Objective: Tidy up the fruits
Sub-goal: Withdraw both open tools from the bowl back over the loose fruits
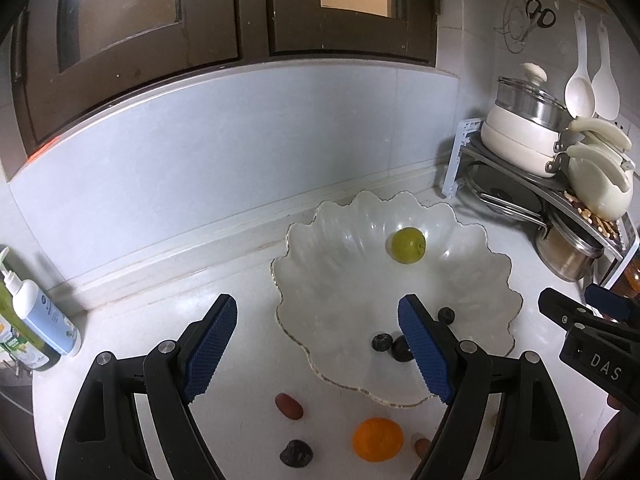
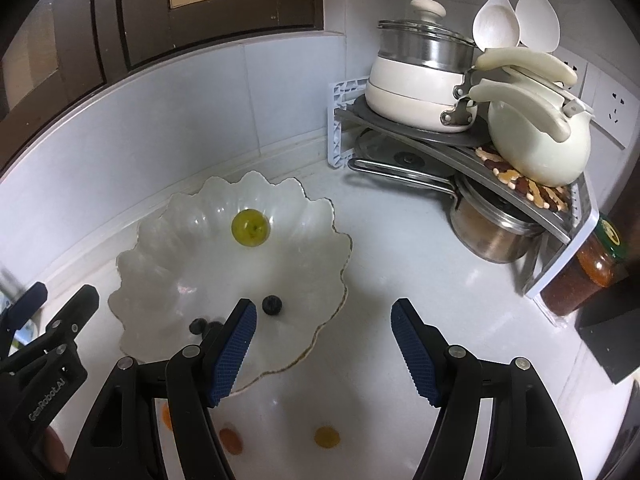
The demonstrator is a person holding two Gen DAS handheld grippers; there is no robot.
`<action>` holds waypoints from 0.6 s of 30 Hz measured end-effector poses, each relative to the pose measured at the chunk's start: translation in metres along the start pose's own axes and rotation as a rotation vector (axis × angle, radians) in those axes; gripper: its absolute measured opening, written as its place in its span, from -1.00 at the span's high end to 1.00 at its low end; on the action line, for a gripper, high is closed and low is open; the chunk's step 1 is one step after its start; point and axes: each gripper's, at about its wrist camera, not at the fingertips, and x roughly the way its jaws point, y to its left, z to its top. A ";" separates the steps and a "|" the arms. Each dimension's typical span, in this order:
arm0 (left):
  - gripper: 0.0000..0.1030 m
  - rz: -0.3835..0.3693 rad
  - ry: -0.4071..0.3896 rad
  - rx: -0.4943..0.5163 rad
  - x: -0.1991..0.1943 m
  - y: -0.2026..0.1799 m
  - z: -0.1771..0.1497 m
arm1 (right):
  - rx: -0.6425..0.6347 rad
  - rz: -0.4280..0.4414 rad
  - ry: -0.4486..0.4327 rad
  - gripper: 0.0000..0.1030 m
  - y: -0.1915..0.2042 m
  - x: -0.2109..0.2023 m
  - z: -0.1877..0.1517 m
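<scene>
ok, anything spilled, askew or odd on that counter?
Yes: loose nuts or beans lie scattered on the corner rack's shelf, right under the pale kettle, like a spill. Several small fruits, including the orange one, sit loose on the counter outside the scalloped bowl.

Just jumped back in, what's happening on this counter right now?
A person is sorting fruit into the scalloped glass bowl. It already holds a green fruit and a few dark berries. An orange and some small fruits lie on the counter outside it. The left hand-held gripper and right hand-held gripper are both open, holding nothing.
</scene>
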 end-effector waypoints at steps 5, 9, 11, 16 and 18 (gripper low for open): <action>-0.61 0.009 -0.003 -0.007 -0.011 0.005 -0.007 | -0.006 0.007 -0.006 -0.38 0.003 -0.007 -0.005; -0.61 0.023 -0.004 -0.016 -0.018 0.012 -0.012 | -0.018 0.022 -0.013 -0.38 0.010 -0.012 -0.009; -0.61 0.031 -0.003 -0.019 -0.020 0.016 -0.014 | -0.022 0.030 -0.014 -0.38 0.013 -0.015 -0.011; -0.61 0.051 -0.005 -0.029 -0.028 0.026 -0.021 | -0.037 0.049 -0.016 -0.38 0.022 -0.020 -0.019; -0.61 0.060 -0.006 -0.033 -0.032 0.030 -0.025 | -0.041 0.058 -0.016 -0.38 0.025 -0.021 -0.021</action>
